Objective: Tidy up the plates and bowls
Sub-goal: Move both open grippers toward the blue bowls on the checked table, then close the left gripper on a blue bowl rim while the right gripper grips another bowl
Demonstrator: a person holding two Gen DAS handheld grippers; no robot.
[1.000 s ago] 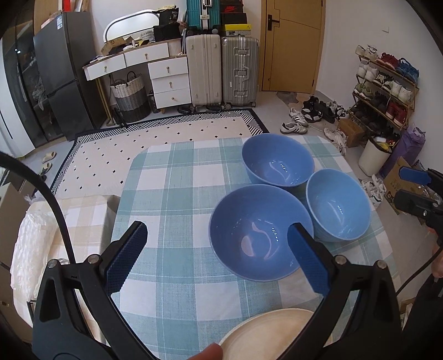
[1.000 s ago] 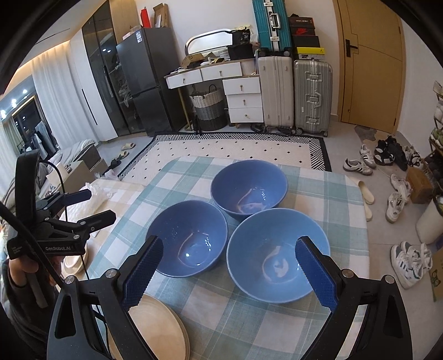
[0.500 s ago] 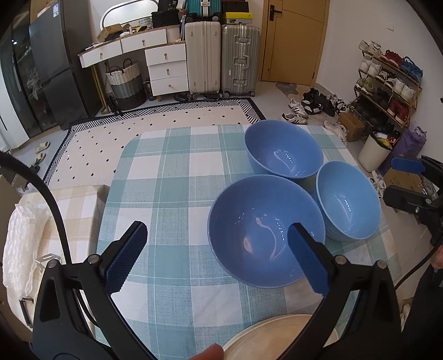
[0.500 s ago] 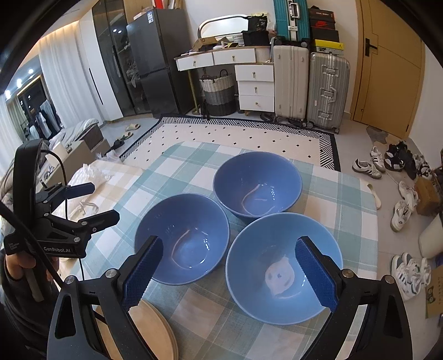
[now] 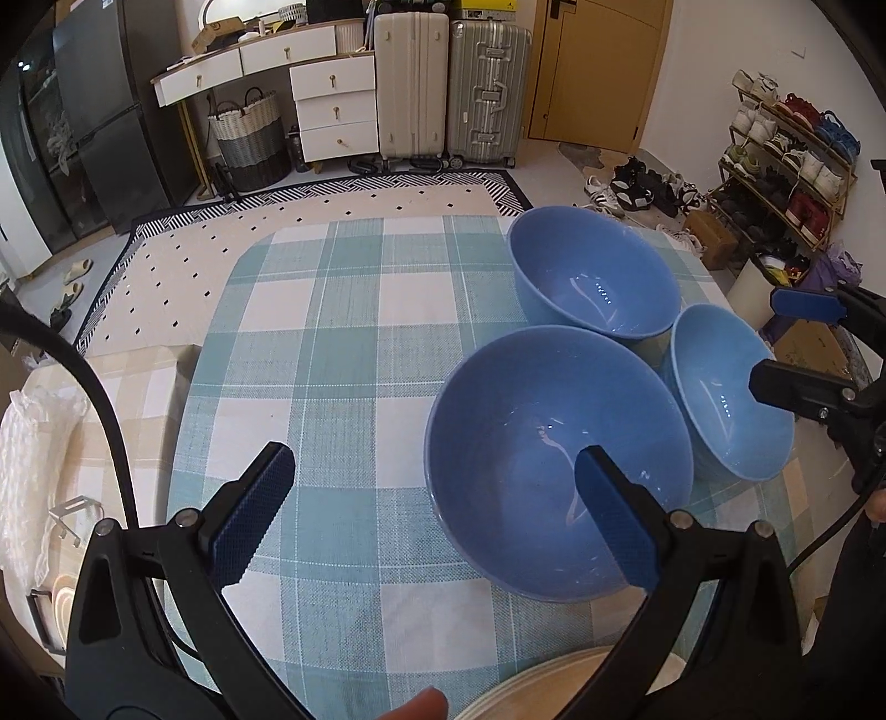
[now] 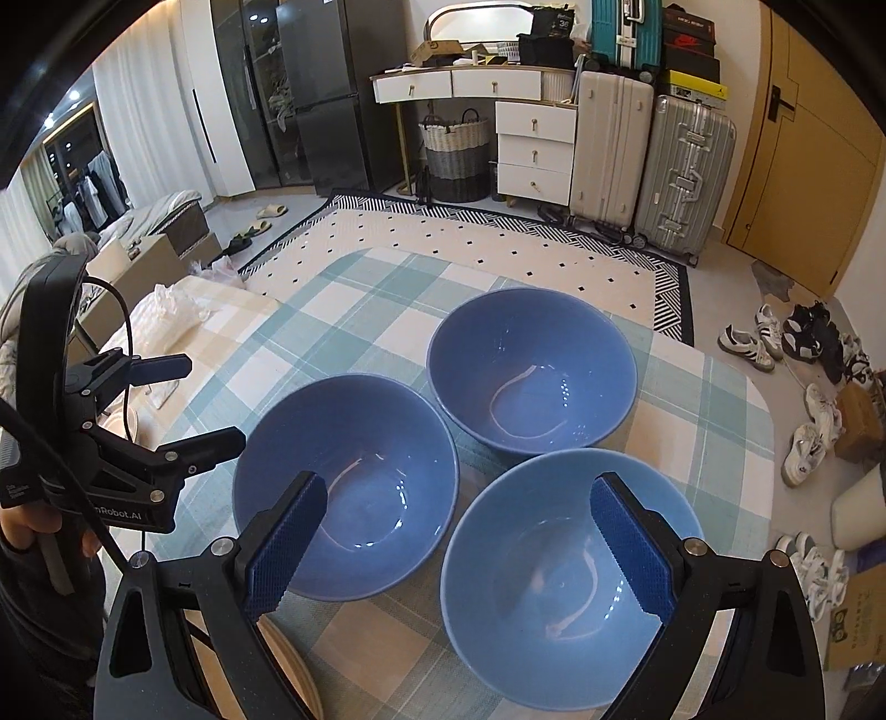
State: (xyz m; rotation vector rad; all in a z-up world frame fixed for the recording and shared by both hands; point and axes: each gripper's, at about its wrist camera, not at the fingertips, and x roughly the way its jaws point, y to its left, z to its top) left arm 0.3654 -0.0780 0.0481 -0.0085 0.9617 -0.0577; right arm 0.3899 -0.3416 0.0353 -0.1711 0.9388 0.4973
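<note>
Shiny bowls on a soft cloth

The three blue bowls (image 6: pixel 531 371) look smooth and glossy. The checked tablecloth (image 5: pixel 343 354) is woven and matt. The gripper pads (image 6: pixel 285 531) are bumpy blue rubber.

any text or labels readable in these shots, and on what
"nRobot.AI", its start hidden: white print on the body of the left claw in the right wrist view.
"36": on a black box atop the white dresser.
Smaller print on the claw body and the boxes above the suitcases: too blurred to read.
</note>
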